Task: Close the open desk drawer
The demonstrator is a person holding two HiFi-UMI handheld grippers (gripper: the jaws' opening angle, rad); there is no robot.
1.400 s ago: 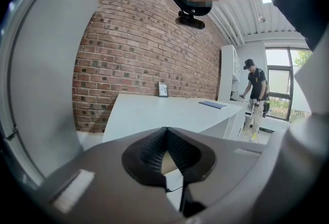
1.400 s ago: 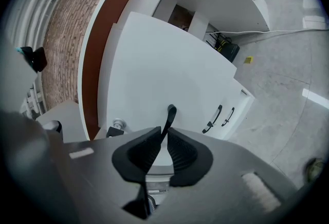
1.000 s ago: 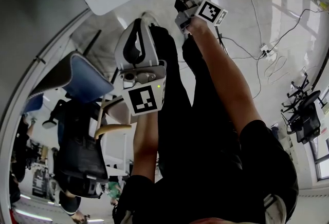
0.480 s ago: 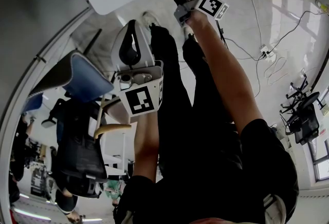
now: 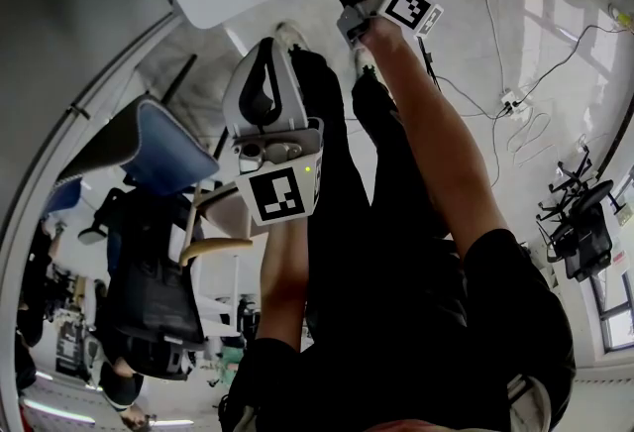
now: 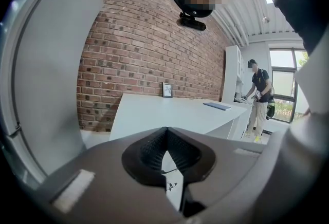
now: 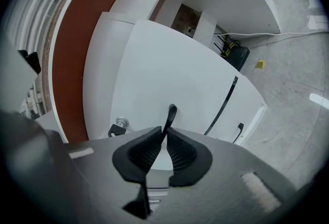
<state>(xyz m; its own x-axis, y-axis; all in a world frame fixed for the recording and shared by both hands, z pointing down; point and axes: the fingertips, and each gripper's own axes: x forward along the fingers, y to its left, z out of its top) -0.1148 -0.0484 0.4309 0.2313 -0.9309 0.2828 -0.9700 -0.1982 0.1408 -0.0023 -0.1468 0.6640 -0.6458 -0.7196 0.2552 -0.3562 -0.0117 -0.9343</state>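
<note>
Faces a red brick wall [image 6: 149, 38] mid-frame in the left gripper view, white counter [image 6: 175, 112] below, bright window [image 6: 285, 76] at right edge. Looks down in the head view on pale glossy floor [image 5: 565, 34], cables [image 5: 525, 128] upper right, blue chair [image 5: 168, 153] left.

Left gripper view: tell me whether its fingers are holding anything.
No, the left gripper has its fingers shut tip to tip, with nothing between them.

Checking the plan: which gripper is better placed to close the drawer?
Right. The right gripper pinches the black handle, its jaws just opened slightly; the left gripper, shut and empty, faces a brick wall.
</note>
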